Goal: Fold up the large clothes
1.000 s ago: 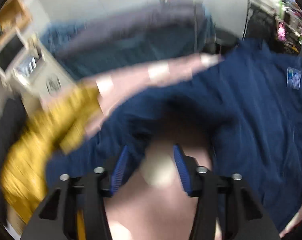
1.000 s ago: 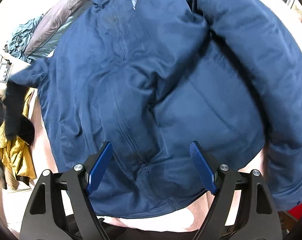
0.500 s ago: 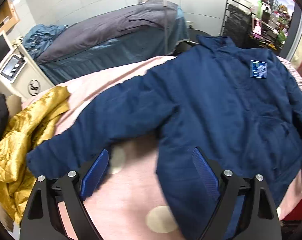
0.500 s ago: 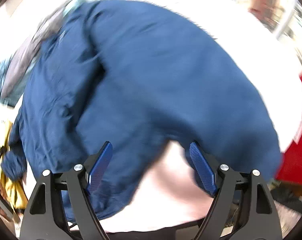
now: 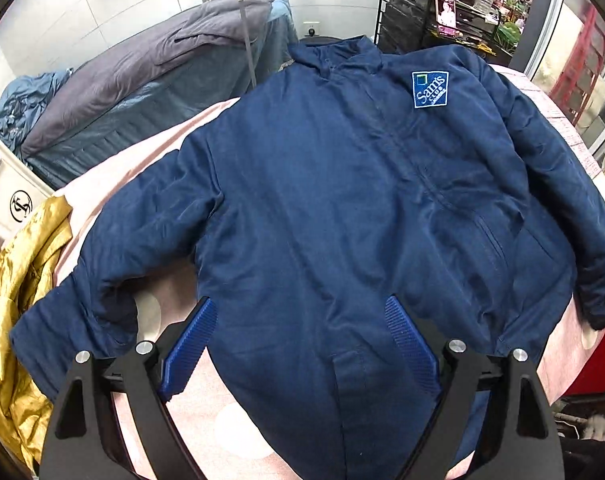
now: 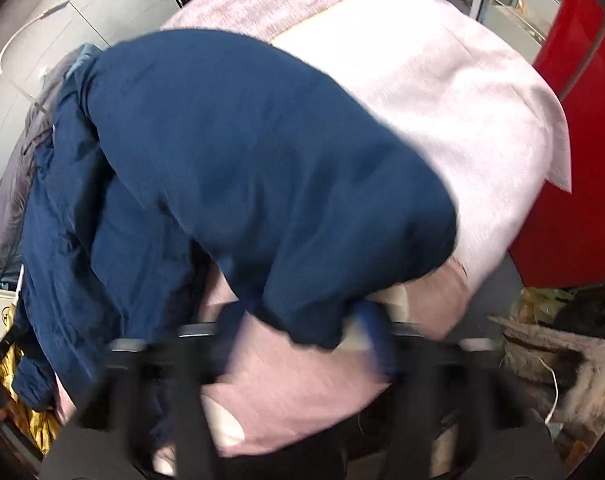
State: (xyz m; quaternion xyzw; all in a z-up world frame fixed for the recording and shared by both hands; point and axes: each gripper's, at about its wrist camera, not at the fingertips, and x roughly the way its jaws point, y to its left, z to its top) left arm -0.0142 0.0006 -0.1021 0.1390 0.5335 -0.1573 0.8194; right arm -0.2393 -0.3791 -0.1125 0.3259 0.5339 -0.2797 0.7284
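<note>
Navy jacket (image 5: 342, 208) lies face up, spread on the pink blanket (image 5: 150, 148), sleeves out to both sides. Left gripper (image 5: 298, 344) hovers over its hem, fingers wide open. Right gripper (image 6: 302, 344) blurred, fingers closing at the sleeve cuff (image 6: 314, 320); grip unclear

A blue diamond-shaped patch (image 5: 430, 89) reading "Sam's Club" in white sits on the chest of the navy jacket (image 5: 342, 208), toward 1 o'clock in the left wrist view. At 9 o'clock, a circular monogram (image 5: 21, 206), seemingly interlocked letters, marks a cream cabinet (image 5: 6, 196). Nothing legible elsewhere.
</note>
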